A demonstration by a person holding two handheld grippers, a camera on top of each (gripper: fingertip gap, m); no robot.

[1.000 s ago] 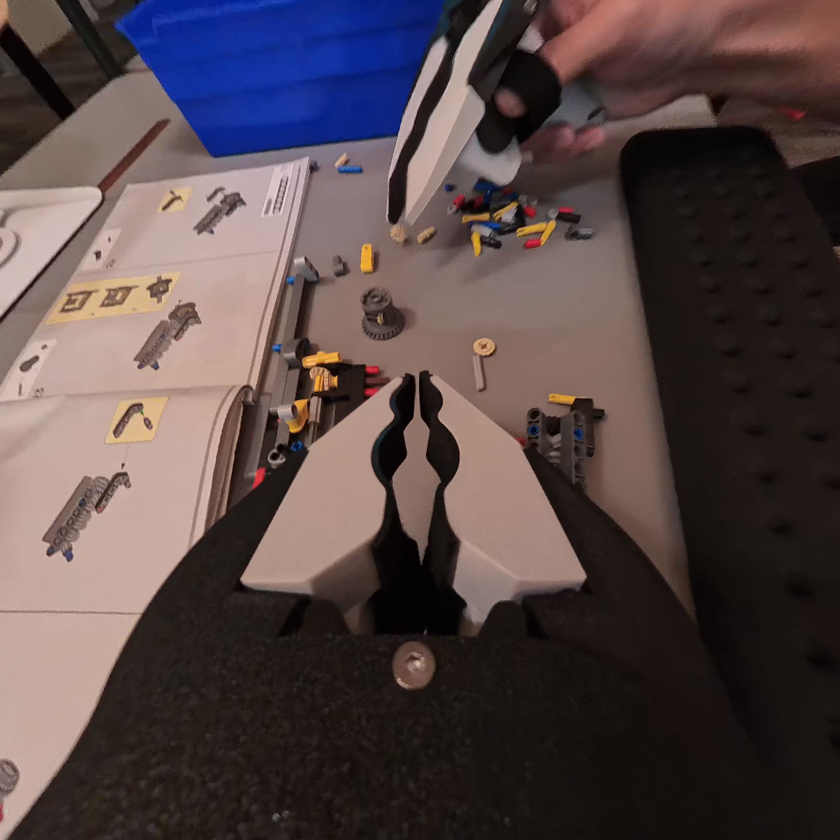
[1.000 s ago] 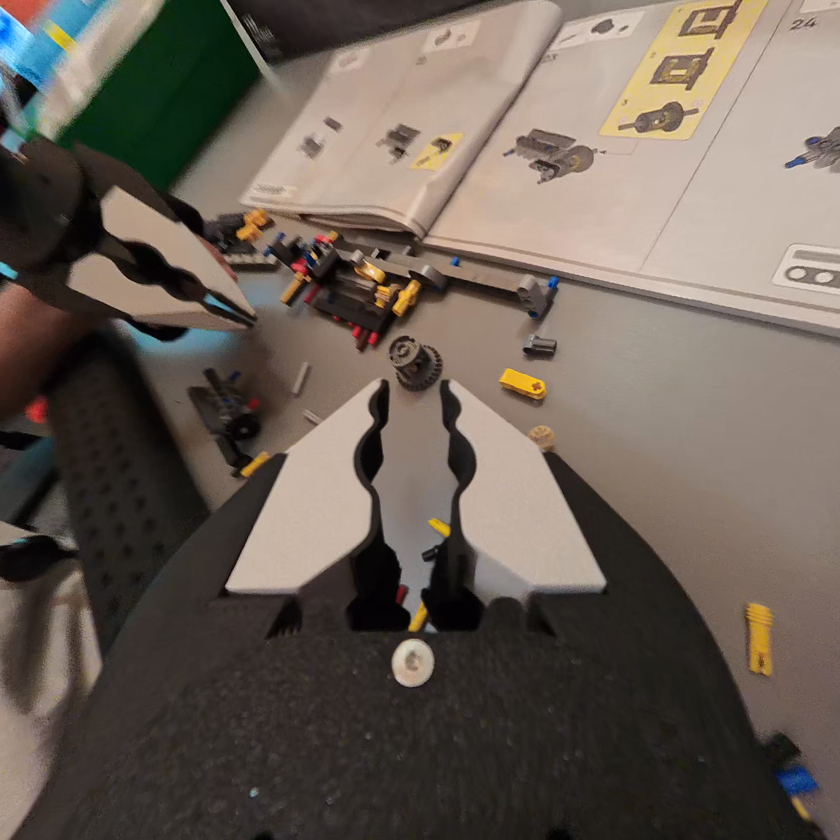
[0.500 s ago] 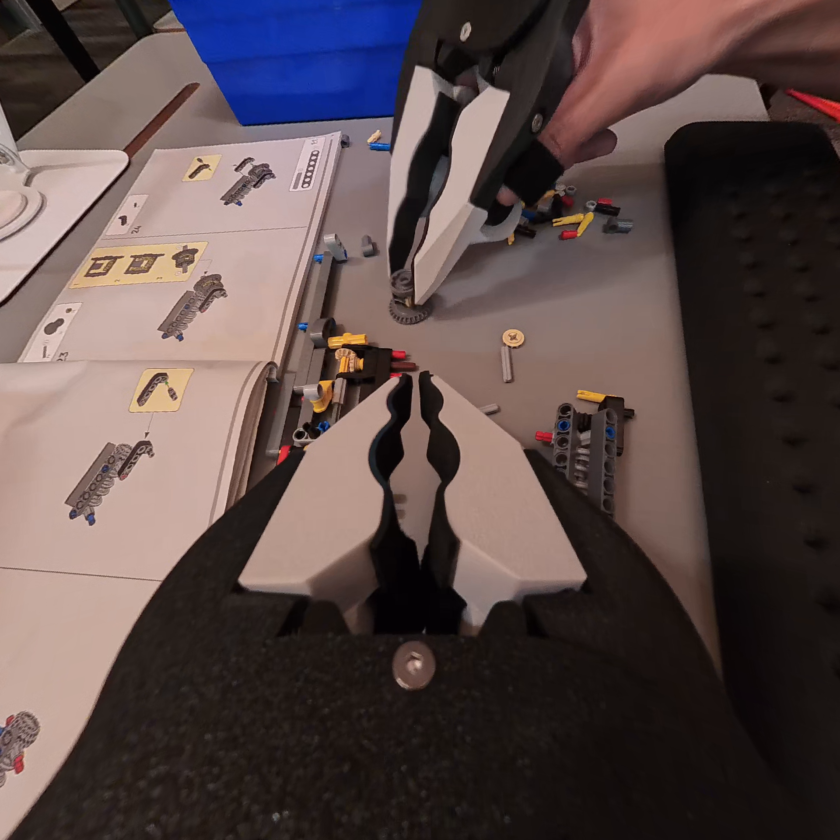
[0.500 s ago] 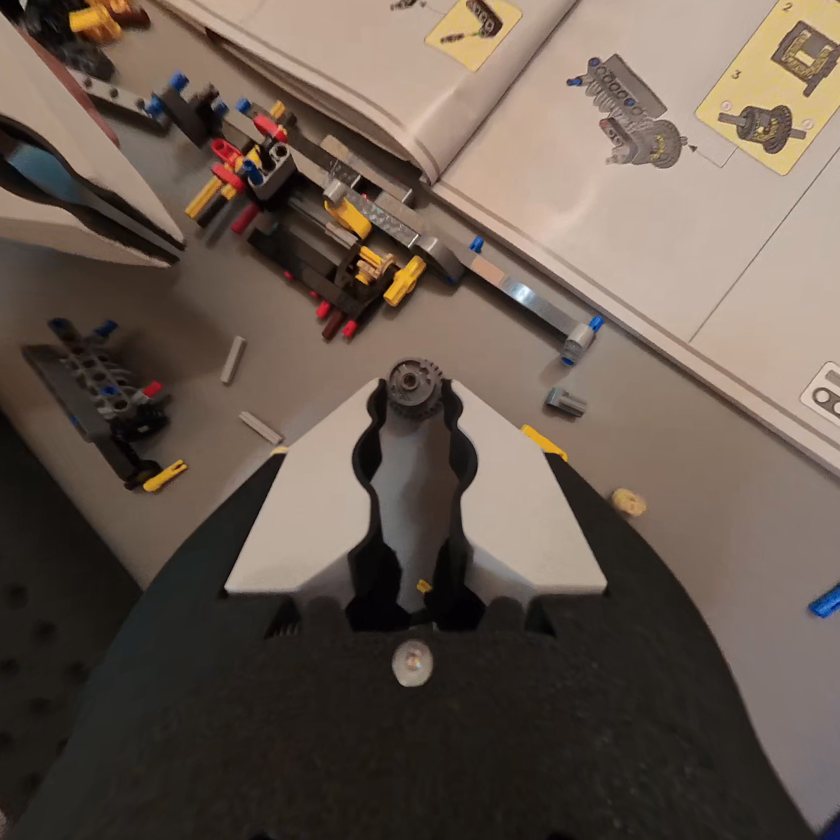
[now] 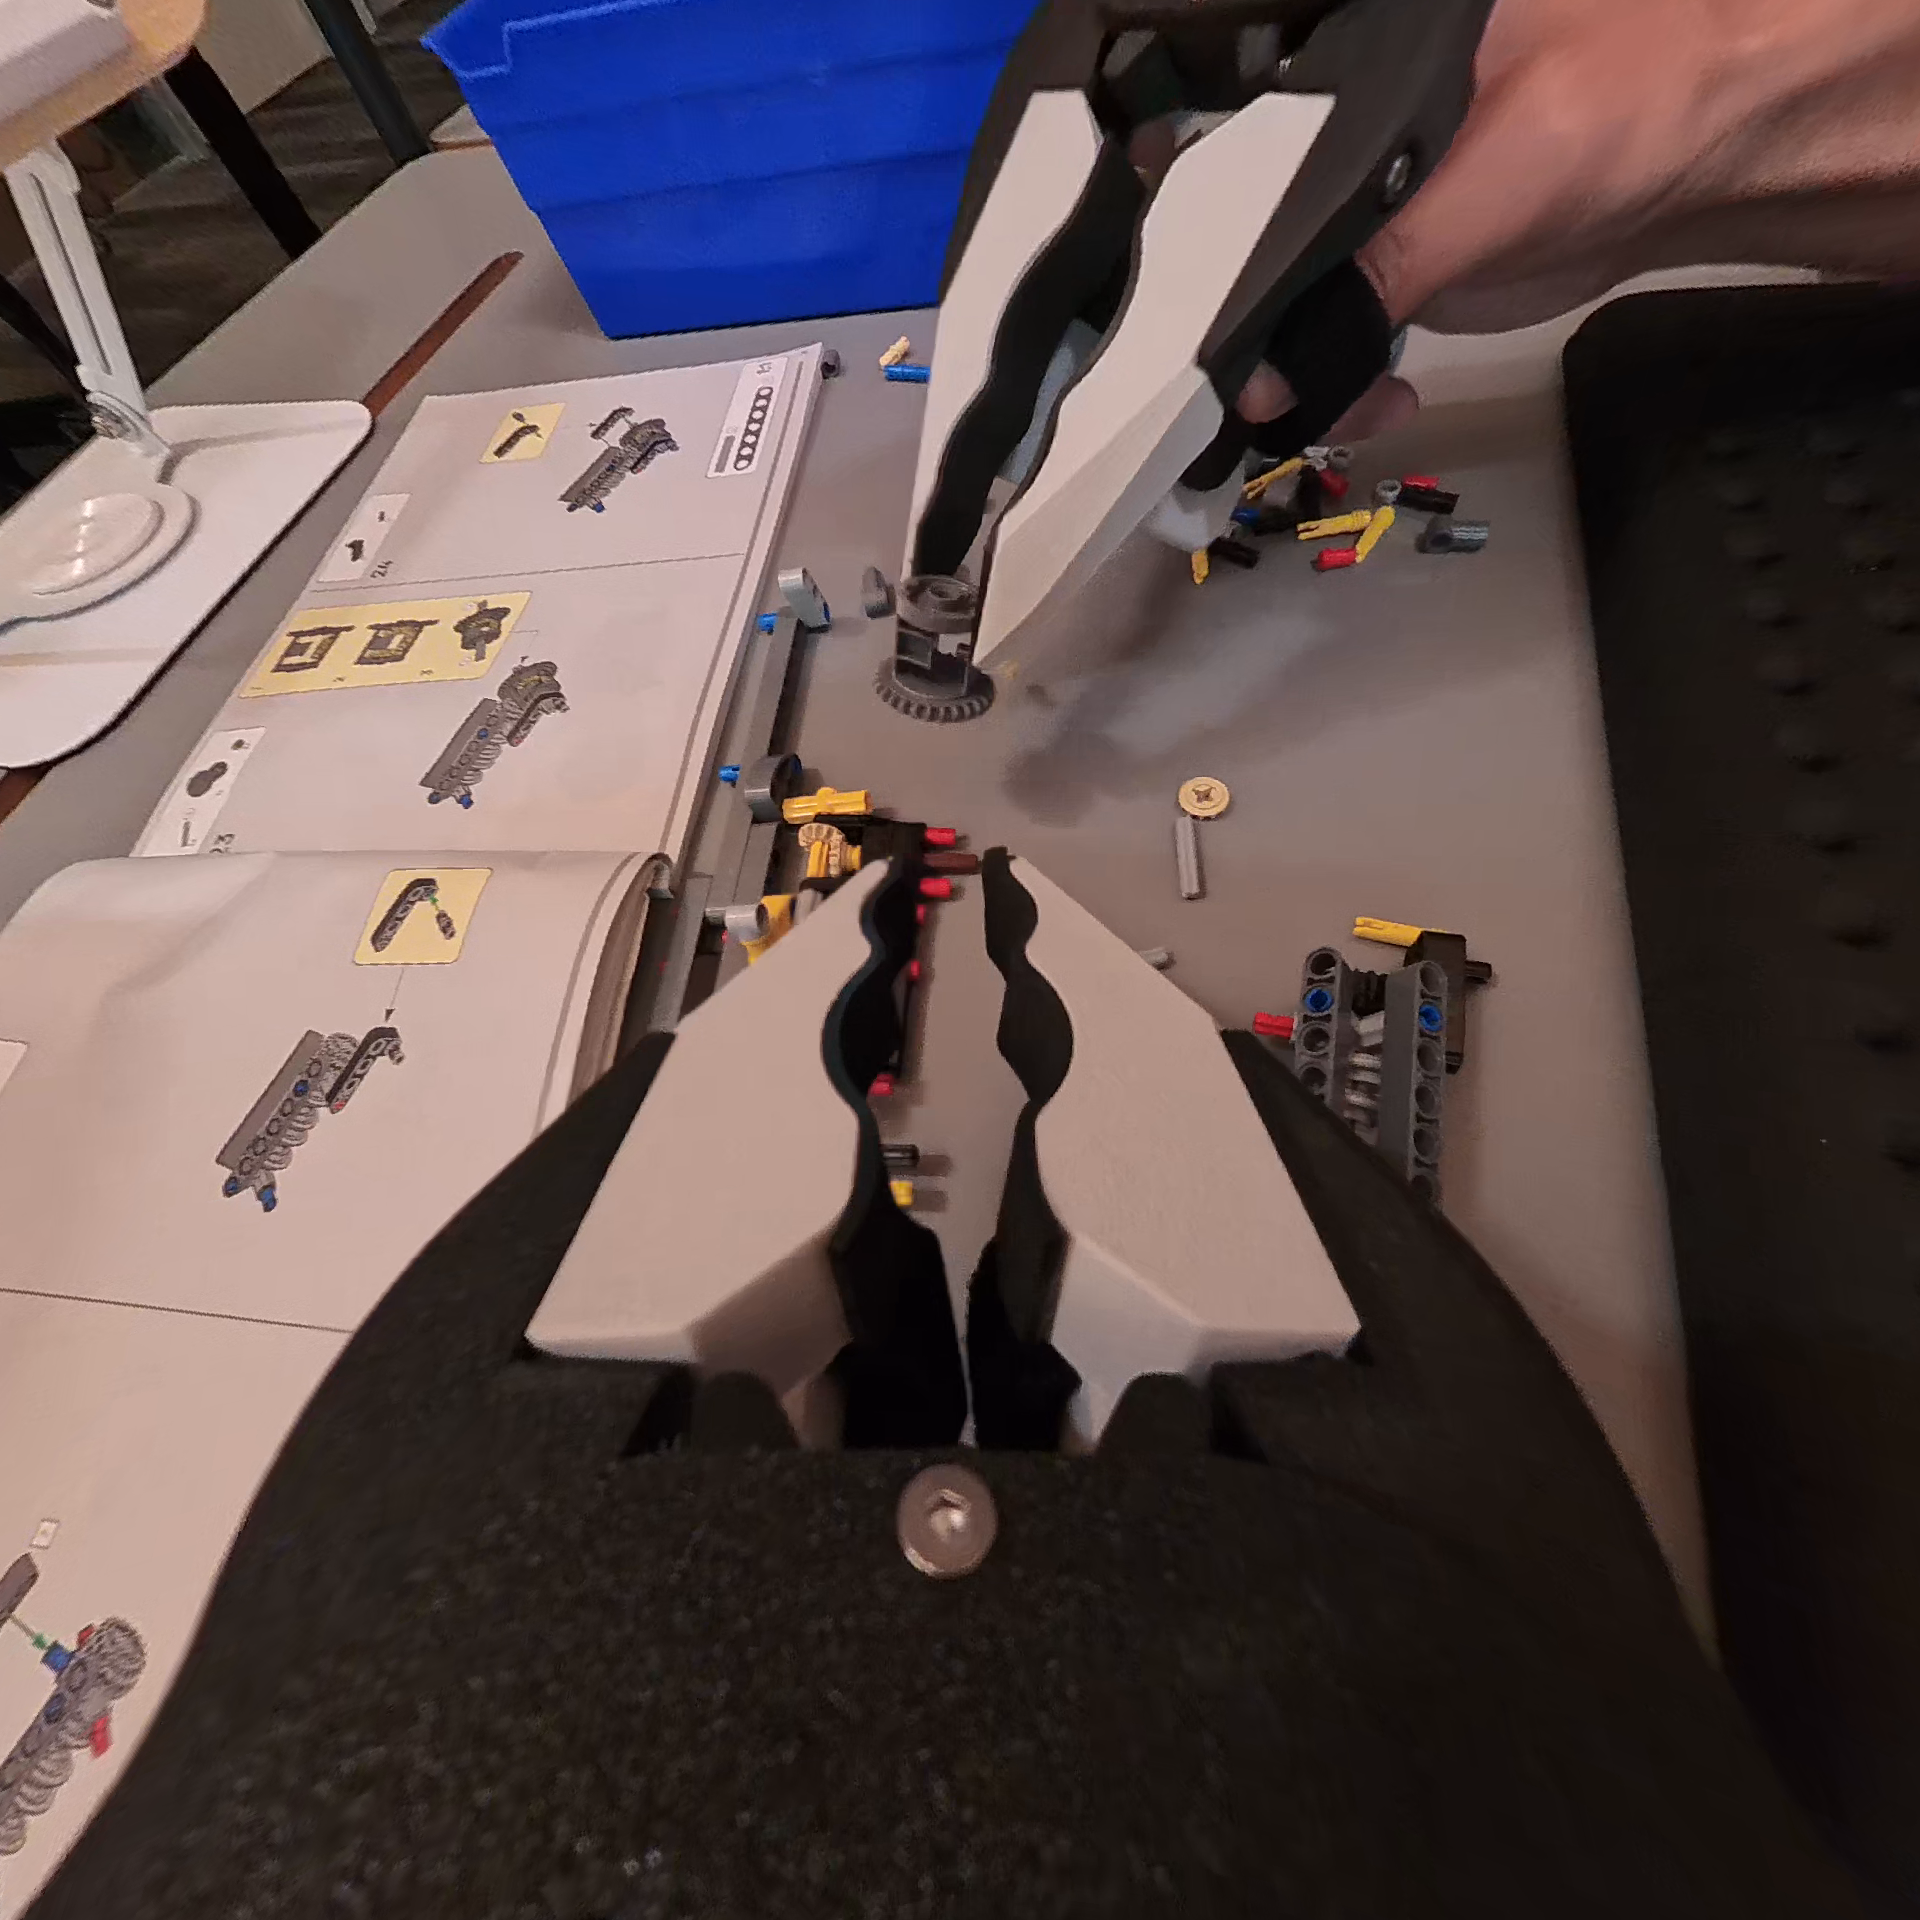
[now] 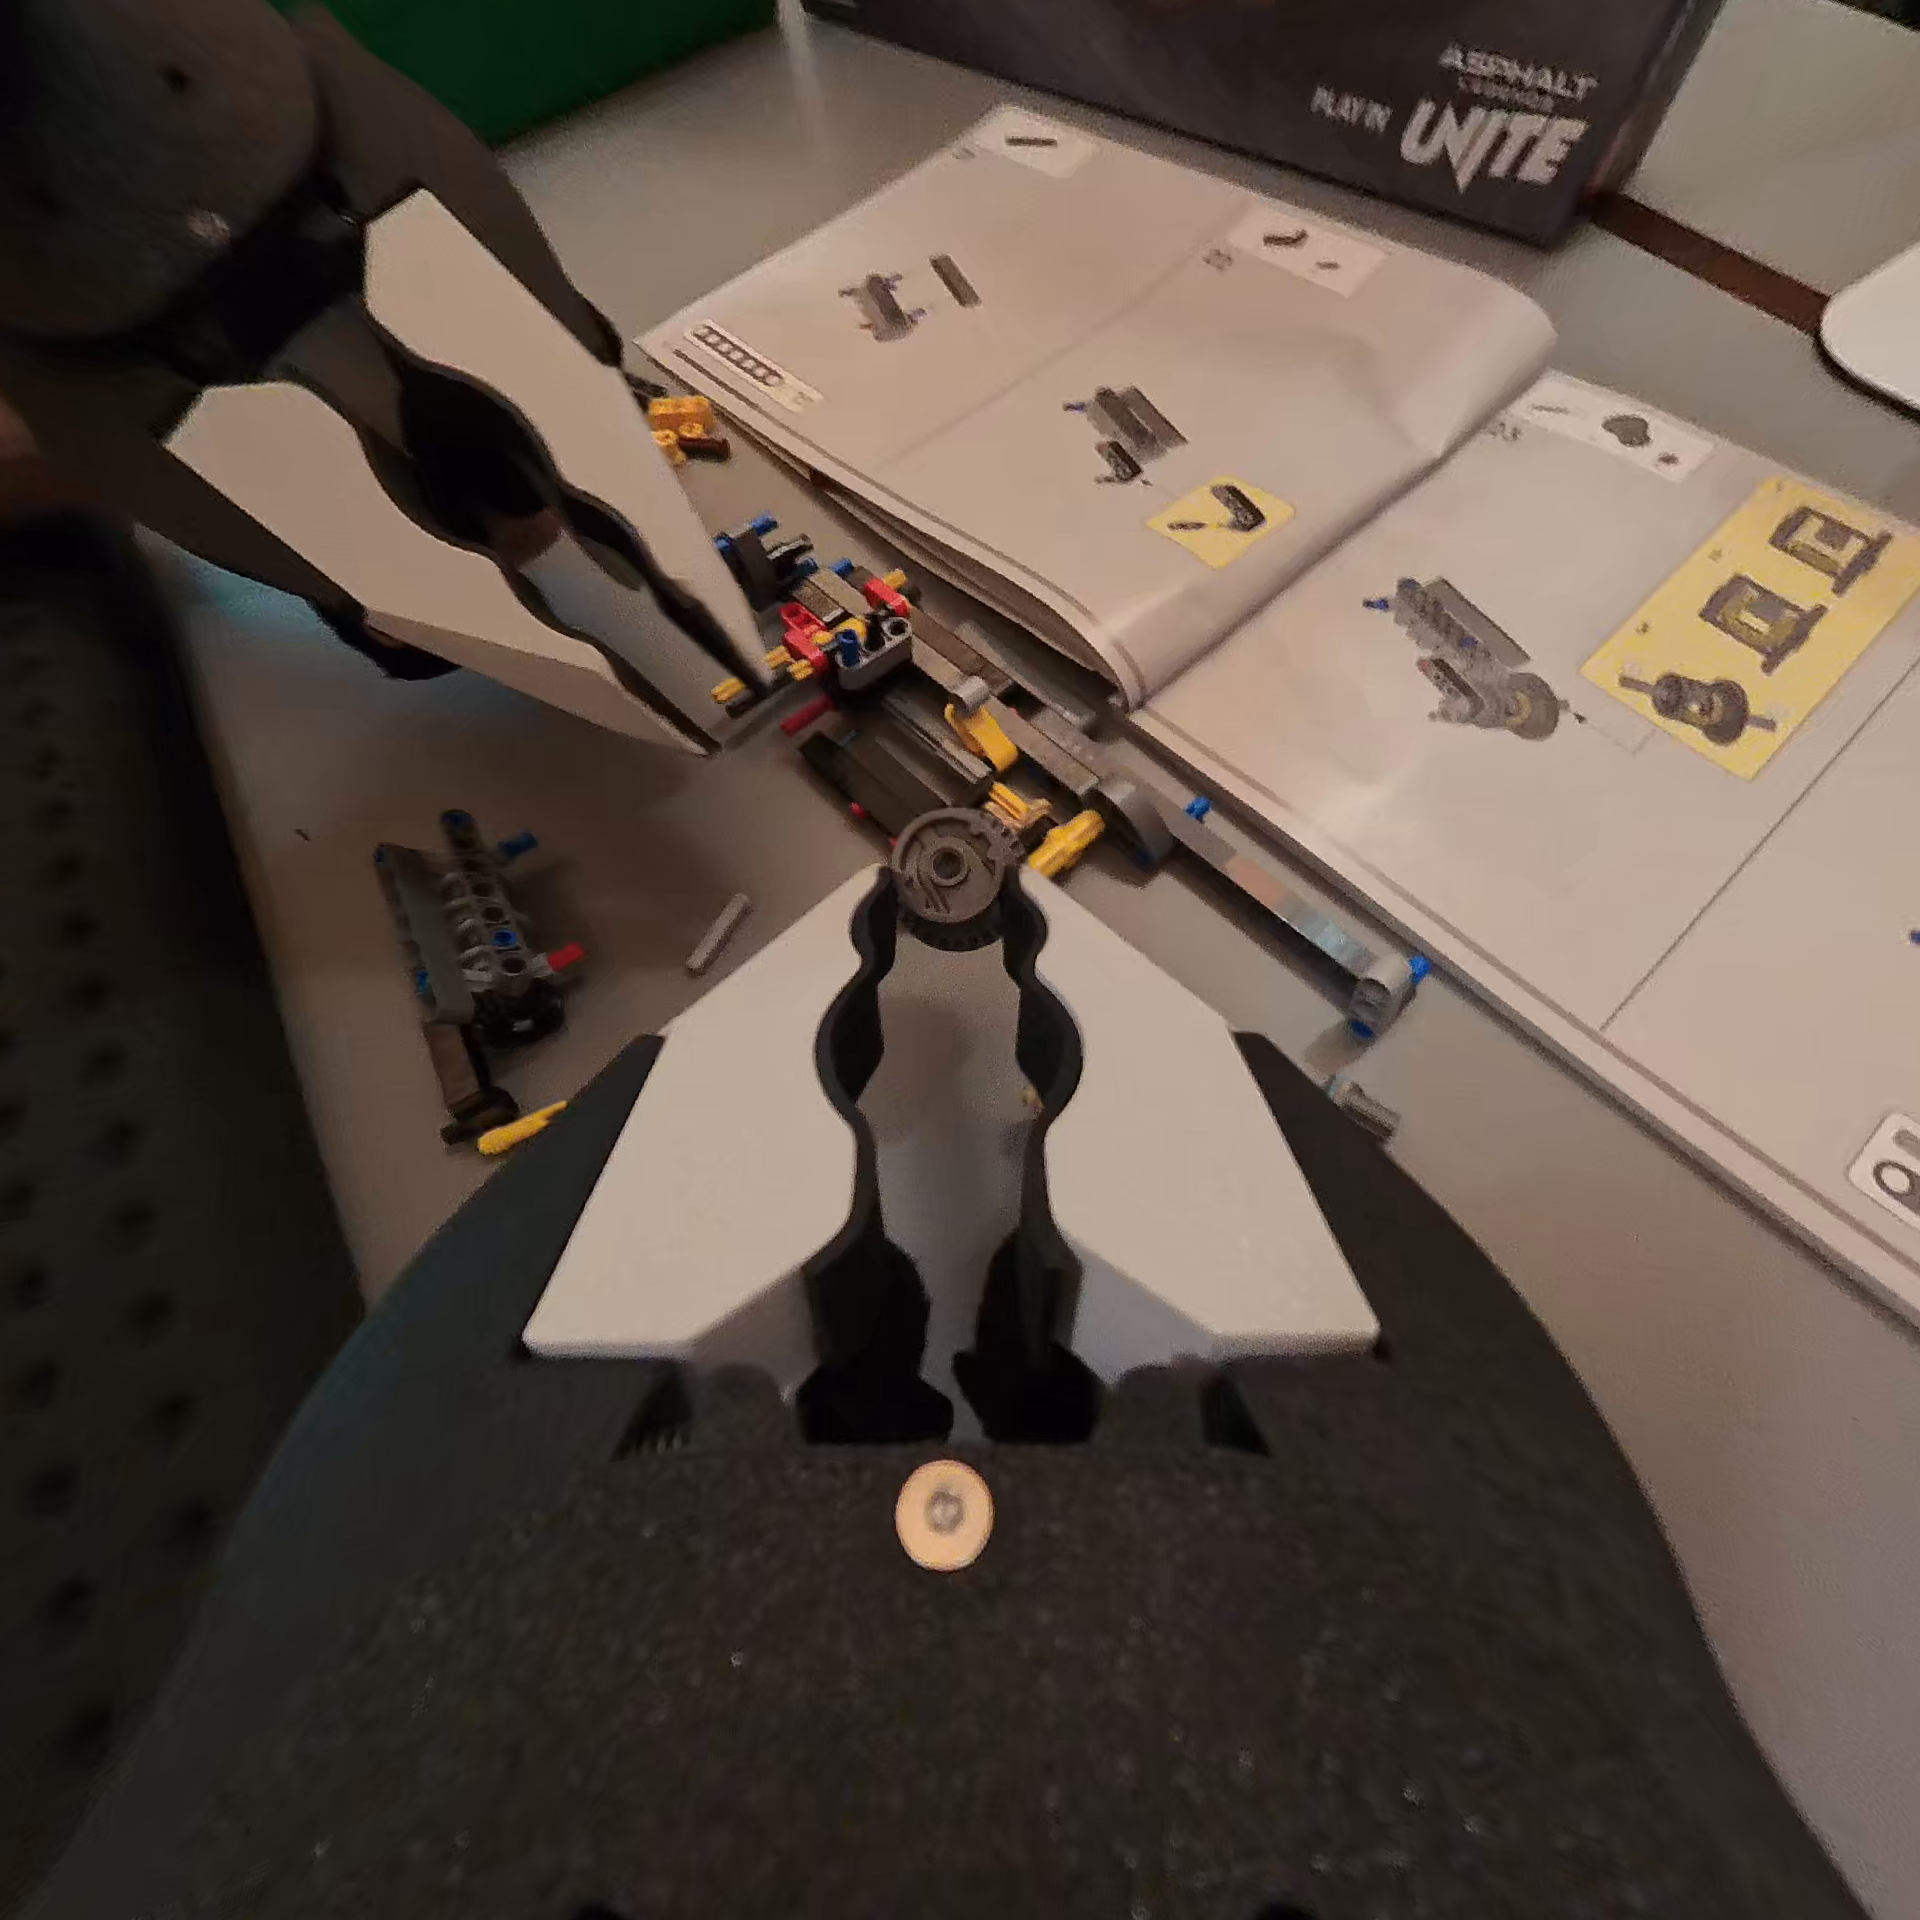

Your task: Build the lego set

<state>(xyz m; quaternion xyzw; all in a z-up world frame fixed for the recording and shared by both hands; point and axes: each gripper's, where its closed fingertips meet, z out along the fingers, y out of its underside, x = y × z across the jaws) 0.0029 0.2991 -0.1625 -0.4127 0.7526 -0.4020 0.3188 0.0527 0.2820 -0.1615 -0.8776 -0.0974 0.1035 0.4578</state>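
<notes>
Gear piece (image 6: 948, 871) upright on table (image 6: 1558, 1299), pinched btwn tips of my right hand-held gripper (image 6: 948, 883) — clamped for pickup, I reckon. Left hand-held gripper (image 5: 940, 868) slightly apart, empty, over half-built chassis (image 5: 831, 862), prob. ready to steady it.

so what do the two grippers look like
Both match: the left gripper and right gripper each have two pale grey wedge fingers lined with wavy black pads, on a black speckled foam-like body with a round metal screw. No cables show.
</notes>
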